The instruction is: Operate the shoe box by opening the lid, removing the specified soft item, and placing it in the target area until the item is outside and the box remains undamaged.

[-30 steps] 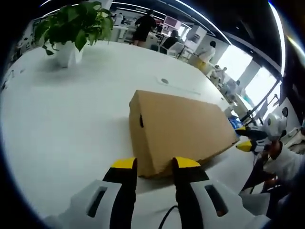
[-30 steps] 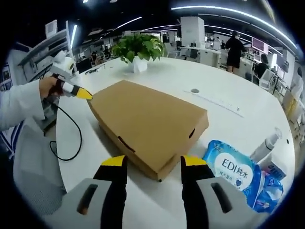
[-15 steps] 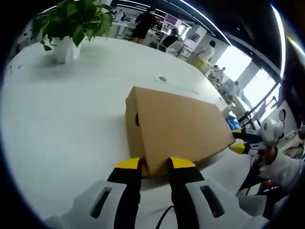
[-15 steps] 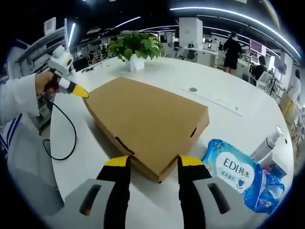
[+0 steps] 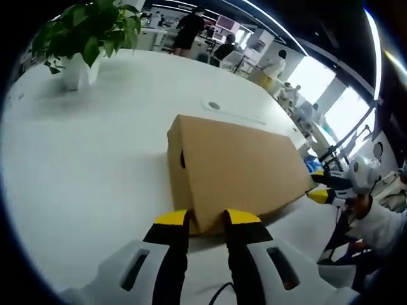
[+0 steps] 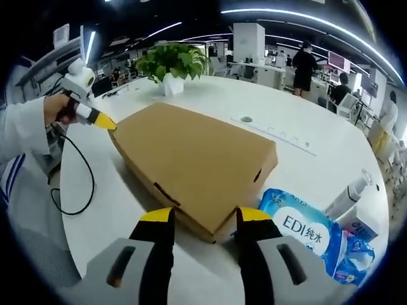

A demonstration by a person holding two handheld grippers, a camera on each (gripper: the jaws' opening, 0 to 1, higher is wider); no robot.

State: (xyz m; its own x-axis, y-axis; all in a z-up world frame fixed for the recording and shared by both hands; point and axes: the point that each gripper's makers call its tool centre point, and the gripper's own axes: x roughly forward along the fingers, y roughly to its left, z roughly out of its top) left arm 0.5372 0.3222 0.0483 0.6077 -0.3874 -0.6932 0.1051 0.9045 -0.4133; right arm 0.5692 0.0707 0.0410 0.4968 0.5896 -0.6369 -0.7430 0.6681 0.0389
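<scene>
At opposite corners of the closed box (image 5: pixel 238 168), both grippers — left (image 5: pixel 206 218), right (image 6: pixel 198 215) — have been narrowed, jaws straddling cardboard; lid-lifting is judged imminent.

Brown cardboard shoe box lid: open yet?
No. The brown cardboard shoe box lies flat on the white table with its lid closed down all round.

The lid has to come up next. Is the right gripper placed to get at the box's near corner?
Probably yes. The right gripper is open with the box corner between its yellow tips, nothing in the way; the wipes pack lies off to one side.
</scene>
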